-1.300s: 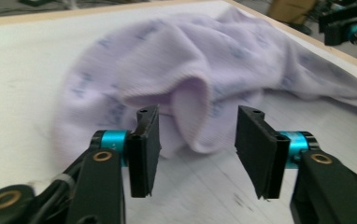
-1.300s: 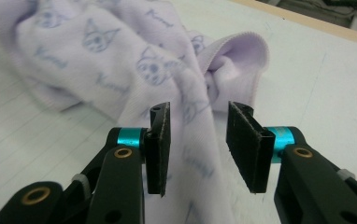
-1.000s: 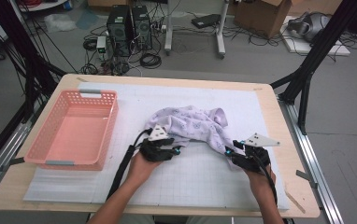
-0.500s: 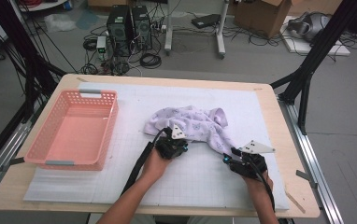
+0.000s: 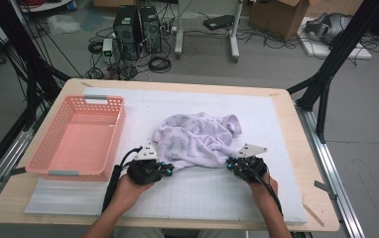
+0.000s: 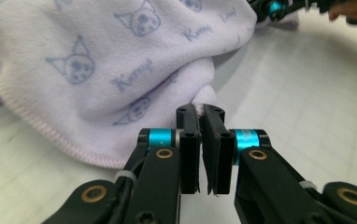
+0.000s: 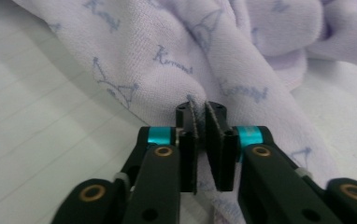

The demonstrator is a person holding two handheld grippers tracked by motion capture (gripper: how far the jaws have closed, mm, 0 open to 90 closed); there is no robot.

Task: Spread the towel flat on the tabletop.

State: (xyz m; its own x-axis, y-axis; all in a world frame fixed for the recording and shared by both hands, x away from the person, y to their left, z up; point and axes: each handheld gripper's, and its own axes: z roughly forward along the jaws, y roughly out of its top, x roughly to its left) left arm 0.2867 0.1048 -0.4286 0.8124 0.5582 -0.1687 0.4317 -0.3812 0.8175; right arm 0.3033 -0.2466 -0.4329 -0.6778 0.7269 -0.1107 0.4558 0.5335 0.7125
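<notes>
While both jaws pinch lilac towel (image 5: pixel 197 141) at near edge — left gripper (image 5: pixel 166 170), right gripper (image 5: pixel 233 163) just closed on cloth — next: lift, spread flat.

Basket (image 5: pixel 78 136) left of towel (image 5: pixel 197 139) — both on table (image 5: pixel 277 99).

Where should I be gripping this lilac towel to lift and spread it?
At its near hem, from the person's side. The towel lies bunched, its near edge facing both grippers. The left gripper and right gripper are each pinched on a fold there, well apart.
</notes>
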